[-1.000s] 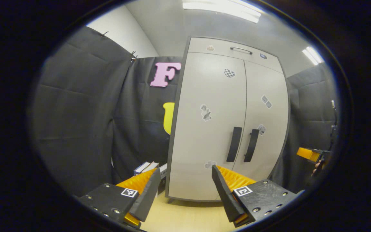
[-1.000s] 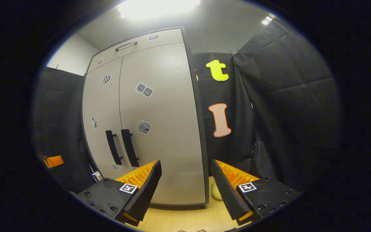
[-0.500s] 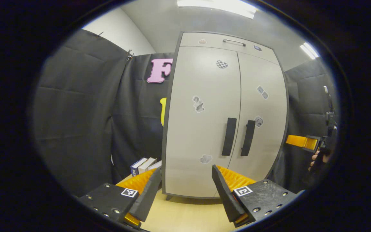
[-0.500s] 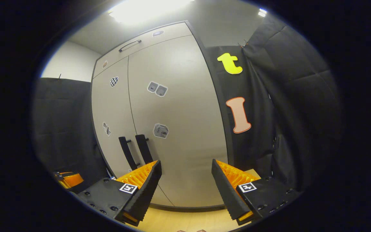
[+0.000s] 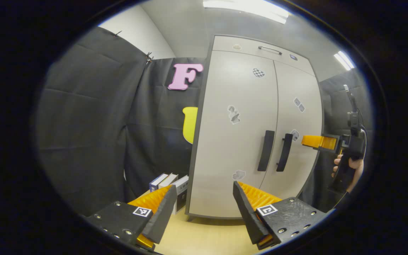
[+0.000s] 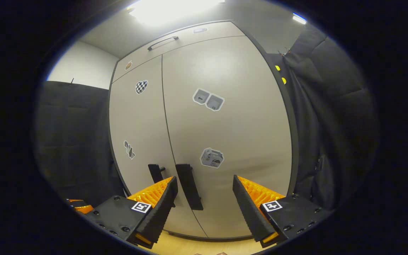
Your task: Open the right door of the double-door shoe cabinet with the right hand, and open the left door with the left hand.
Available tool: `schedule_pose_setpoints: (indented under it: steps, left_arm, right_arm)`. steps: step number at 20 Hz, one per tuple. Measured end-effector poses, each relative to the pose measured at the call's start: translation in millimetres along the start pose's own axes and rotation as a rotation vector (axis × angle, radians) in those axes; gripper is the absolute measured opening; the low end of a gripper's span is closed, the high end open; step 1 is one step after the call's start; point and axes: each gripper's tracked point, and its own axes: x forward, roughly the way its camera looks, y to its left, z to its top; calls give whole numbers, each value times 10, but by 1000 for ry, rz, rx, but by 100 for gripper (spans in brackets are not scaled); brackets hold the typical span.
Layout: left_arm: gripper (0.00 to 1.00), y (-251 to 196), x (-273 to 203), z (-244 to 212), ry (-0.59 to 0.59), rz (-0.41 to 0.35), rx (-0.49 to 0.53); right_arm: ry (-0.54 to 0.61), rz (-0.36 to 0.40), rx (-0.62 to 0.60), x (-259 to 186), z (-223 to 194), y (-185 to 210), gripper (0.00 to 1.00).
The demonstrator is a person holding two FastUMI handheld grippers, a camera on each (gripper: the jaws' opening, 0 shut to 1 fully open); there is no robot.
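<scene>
Booth; right handle [image 6: 189,186] between right tool [image 6: 204,212] fingers.

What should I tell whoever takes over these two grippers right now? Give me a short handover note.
Right gripper: open, empty, close in front of the right door, its handle showing between the fingers but not gripped.
Left gripper: open, empty, farther back, facing the left door; left handle untouched.
Shoe cabinet: both doors shut, the two vertical handles side by side at the centre seam.
Done: nothing opened yet.
Left: grip the right handle and pull that door open with the right hand, then do the same on the left door with the left hand.
</scene>
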Motion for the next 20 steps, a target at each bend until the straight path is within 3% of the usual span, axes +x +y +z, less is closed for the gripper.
schedule_pose_setpoints:
  steps: [10,11,12,13,15,16,17,20]
  left_arm:
    - [92,512,-62,-422,55,39,-27]
    - [92,535,-52,-459,62,39,-22]
    - [92,532,-41,-483,67,35,-21]
    - [92,531,-35,-487,66,29,-21]
    - [93,548,-31,-499,64,18,-15]
    - [92,560,-24,-515,65,16,-10]
    - [92,570,-20,-520,67,13,-7]
    - [92,607,-12,-558,71,3,6]
  right_arm:
    - [54,-35,10,487,-293,240,97]
    - [64,-42,-2,521,-327,248,96]
    - [71,-45,-15,548,-368,269,88]
    - [70,-54,-31,577,-384,267,95]
    - [69,-77,-65,628,-418,242,94]
    - [80,-90,-76,654,-448,226,81]
    - [88,-101,-85,694,-465,213,83]
    - [106,-133,-97,737,-509,173,65]
